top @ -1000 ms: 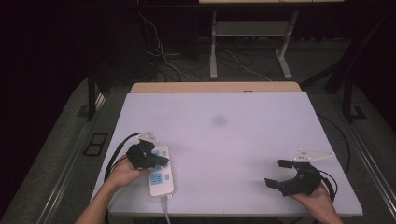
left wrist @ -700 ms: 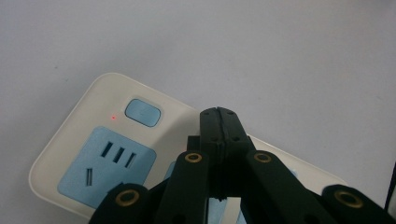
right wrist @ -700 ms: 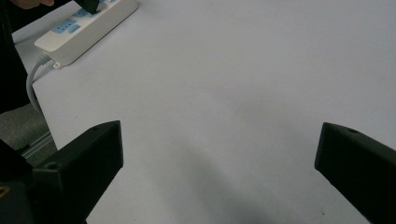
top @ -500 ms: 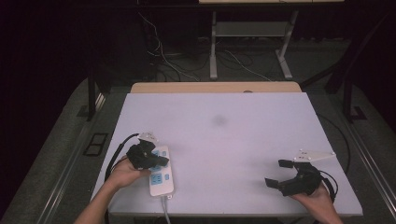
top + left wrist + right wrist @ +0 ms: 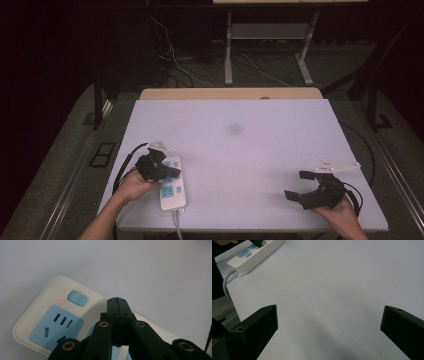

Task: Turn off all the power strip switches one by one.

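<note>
White worktop (image 5: 260,150), dark room (floor cables behind). Power strip (image 5: 173,184), near-left edge; left gripper (image 5: 117,303) above it, jaws closed, empty. Right gripper (image 5: 301,186), jaws open.

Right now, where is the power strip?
In the high view the power strip lies near the table's front left edge, under the shut left gripper.

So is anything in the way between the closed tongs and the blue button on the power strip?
Nothing visible is. The left tongs hover shut over the power strip, and bare white plastic lies between their tip and the blue button.
</note>
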